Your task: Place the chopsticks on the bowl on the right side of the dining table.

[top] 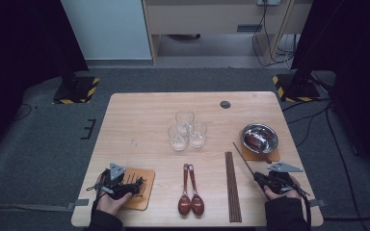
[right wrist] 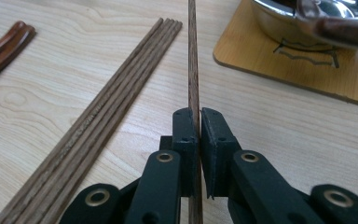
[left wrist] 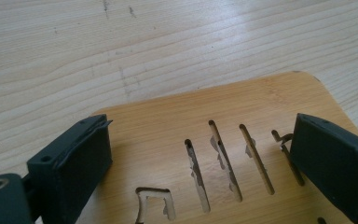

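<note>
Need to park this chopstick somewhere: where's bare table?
Free: the strip between the chopstick bundle and the right coaster, and the far left table beyond the left coaster. Crowded: around the glasses and spoons.

Dark sleeves cover both forearms. Each gripper (top: pixel 120 185) is black, topped by a grey three-cornered plate. Brass-ringed screws stud the linkages

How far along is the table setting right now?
Done: a bowl with a spoon sits on the right coaster. In hand: the right gripper is shut on one chopstick. The left gripper is open over the bare left coaster. Left: the chopstick bundle, two spoons and three glasses.
</note>
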Demonstrator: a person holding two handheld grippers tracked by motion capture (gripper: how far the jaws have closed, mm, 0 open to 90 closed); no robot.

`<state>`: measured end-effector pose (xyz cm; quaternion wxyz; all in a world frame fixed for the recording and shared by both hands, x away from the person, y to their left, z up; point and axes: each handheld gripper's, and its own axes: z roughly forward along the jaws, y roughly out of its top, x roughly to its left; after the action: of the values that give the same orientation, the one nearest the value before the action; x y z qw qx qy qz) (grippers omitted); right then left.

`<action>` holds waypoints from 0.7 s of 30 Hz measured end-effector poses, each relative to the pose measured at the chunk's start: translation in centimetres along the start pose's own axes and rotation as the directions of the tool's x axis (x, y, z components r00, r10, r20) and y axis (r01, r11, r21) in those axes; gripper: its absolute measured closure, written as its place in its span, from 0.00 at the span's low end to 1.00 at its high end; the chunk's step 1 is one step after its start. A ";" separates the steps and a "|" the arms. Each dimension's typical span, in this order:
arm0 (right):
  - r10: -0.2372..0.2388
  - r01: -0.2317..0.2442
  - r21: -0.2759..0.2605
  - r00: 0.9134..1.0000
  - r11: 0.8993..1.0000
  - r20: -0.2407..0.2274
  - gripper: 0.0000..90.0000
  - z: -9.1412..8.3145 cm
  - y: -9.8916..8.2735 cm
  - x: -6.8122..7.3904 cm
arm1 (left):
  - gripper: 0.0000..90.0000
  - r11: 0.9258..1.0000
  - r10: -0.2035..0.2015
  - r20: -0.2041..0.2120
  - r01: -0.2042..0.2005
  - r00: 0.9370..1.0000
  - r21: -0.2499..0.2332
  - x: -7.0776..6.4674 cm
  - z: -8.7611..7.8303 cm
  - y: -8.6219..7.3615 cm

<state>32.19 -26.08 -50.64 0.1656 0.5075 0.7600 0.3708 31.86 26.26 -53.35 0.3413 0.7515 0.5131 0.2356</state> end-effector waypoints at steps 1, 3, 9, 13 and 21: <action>0.004 -0.004 -0.007 1.000 1.000 -0.001 0.94 0.0 0.0 0.1 | 0.05 1.000 0.000 0.000 0.000 1.000 0.000 0.0 0.0 0.0; 0.005 -0.005 -0.013 1.000 1.000 -0.009 0.94 -0.1 0.2 0.2 | 0.05 1.000 0.000 0.000 0.000 1.000 0.000 0.0 0.0 0.0; 0.003 -0.004 -0.041 1.000 0.999 -0.017 0.94 -0.6 0.9 0.3 | 0.05 1.000 0.000 0.000 0.000 1.000 0.000 0.0 0.0 0.0; 0.003 -0.005 -0.055 1.000 0.998 -0.024 0.94 -0.9 1.3 0.4 | 0.05 1.000 0.000 0.000 0.000 1.000 0.000 0.0 0.0 0.0; 0.008 -0.012 -0.080 0.999 0.997 -0.048 0.94 -1.2 2.1 0.9 | 0.05 1.000 0.000 0.000 0.000 1.000 0.000 0.0 0.0 0.0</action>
<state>32.41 -25.34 -48.20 0.1657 0.4953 0.7456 0.4140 31.86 26.26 -53.35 0.3413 0.7515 0.5132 0.2355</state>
